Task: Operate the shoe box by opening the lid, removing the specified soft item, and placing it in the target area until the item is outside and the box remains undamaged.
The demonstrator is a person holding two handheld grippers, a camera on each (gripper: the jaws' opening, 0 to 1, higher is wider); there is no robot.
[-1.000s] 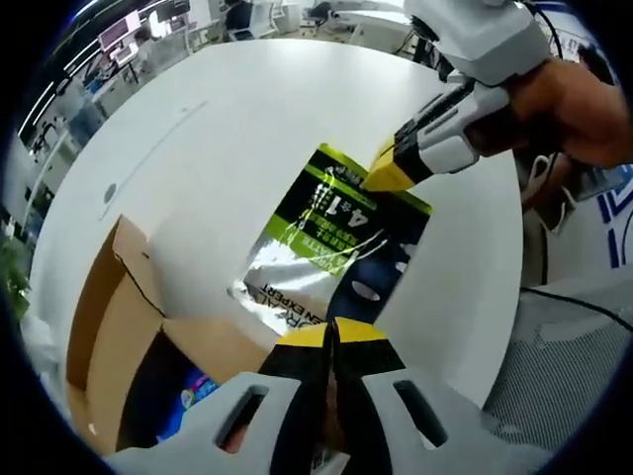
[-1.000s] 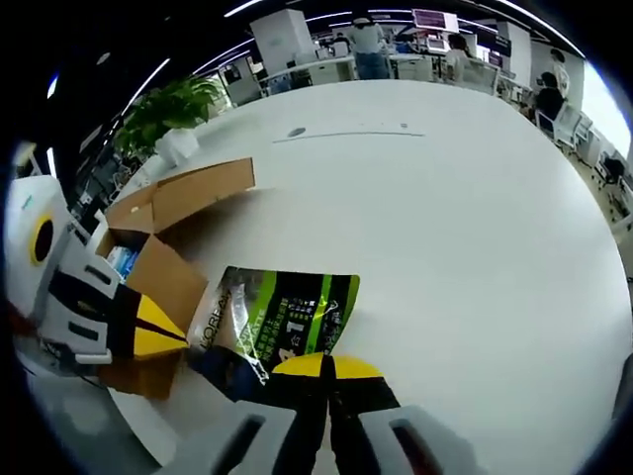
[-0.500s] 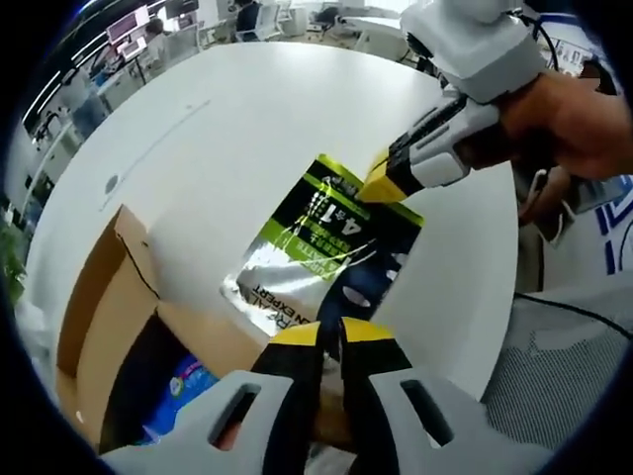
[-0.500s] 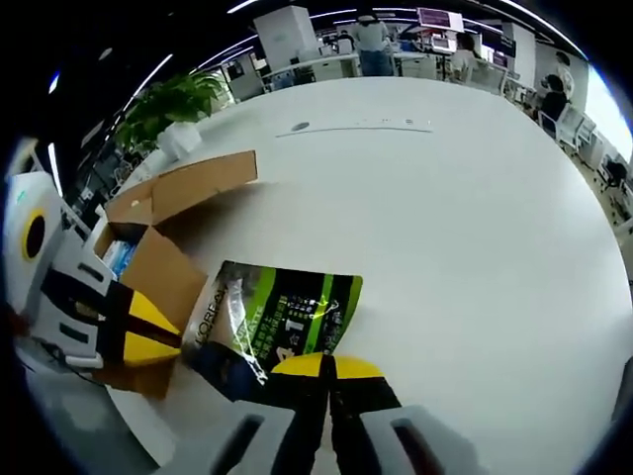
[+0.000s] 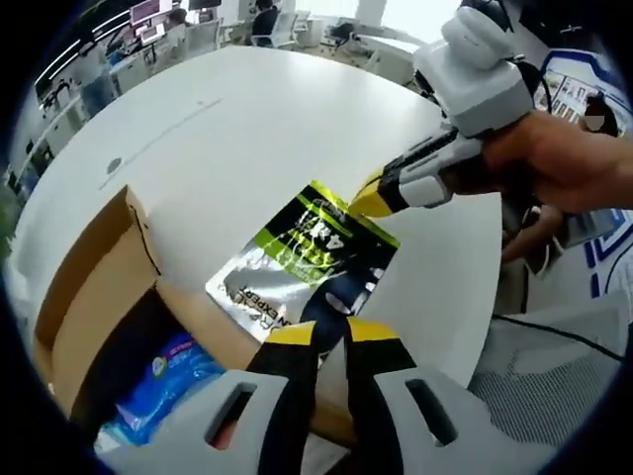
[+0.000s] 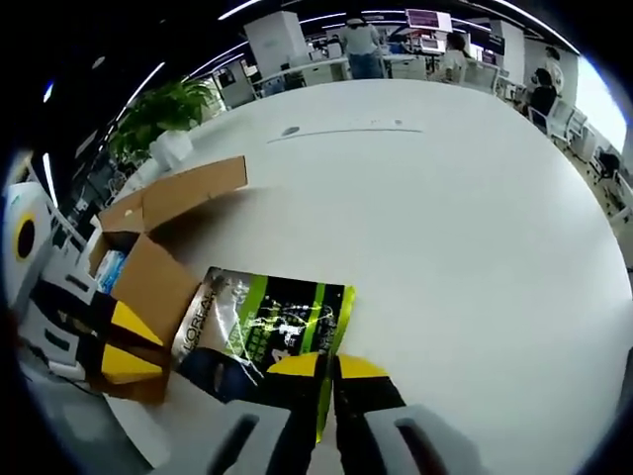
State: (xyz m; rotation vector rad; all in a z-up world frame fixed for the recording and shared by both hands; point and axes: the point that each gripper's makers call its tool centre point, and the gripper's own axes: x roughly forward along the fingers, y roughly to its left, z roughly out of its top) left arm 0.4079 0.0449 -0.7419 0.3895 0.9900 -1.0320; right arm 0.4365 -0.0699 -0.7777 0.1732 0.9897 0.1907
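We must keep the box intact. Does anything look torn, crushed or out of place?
Nothing stands out. The cardboard box sits open with flaps whole, a blue packet inside. The green-and-black pouch lies flat on the white table, outside the box.

White round table, bare across most of its top. Potted green plant near its far edge. Office desks with monitors and people behind.

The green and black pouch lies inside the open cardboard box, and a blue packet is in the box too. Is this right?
Not quite. The green and black pouch lies outside the open cardboard box, on the white table, as the left gripper view shows. The blue packet is in the box.
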